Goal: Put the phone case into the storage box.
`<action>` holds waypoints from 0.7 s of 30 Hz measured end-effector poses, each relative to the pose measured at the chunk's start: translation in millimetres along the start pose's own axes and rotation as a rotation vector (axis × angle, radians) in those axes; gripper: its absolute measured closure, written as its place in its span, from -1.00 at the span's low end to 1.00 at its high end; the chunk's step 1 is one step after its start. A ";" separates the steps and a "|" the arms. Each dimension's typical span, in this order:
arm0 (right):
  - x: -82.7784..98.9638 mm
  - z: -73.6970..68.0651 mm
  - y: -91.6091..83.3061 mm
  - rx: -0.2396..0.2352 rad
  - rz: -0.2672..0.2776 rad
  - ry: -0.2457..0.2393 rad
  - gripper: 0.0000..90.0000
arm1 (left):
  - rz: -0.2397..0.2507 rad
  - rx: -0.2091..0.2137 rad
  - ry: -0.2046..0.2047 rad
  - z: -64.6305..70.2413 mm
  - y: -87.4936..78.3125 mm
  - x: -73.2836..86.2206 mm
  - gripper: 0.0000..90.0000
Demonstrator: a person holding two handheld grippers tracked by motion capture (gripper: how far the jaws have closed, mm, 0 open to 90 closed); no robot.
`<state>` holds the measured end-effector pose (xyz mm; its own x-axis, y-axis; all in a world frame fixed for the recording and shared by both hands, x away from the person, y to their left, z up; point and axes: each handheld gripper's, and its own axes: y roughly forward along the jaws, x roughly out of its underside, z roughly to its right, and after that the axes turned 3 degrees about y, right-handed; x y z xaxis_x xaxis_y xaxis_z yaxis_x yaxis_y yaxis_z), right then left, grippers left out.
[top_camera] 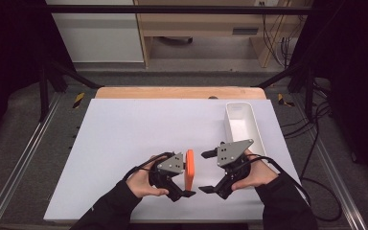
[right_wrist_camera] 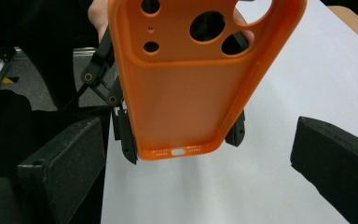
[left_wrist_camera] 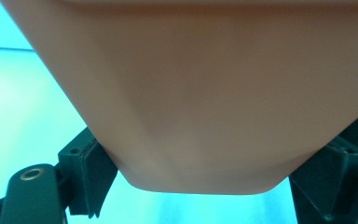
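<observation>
My left hand carries the left black two-jaw gripper, its jaws clamped across the edges of a flat orange silicone phone case held on edge. My right hand carries the right black two-jaw gripper, jaws spread wide and gripping nothing, facing the left one.

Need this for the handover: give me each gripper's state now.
Left gripper: closed on the orange phone case.
Right gripper: open, holding nothing, facing the case.
</observation>
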<state>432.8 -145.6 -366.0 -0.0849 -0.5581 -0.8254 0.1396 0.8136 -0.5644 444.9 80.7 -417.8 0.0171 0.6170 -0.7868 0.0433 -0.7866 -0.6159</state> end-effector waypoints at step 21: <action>1.5 -1.0 8.9 -0.028 0.019 0.010 -0.89 | -0.014 0.023 0.034 4.9 18.6 -2.0 -0.65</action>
<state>433.0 -139.0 -372.3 -0.0923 -0.5413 -0.8358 0.1135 0.8281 -0.5489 440.8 64.7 -427.8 0.0504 0.6279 -0.7767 0.0213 -0.7781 -0.6277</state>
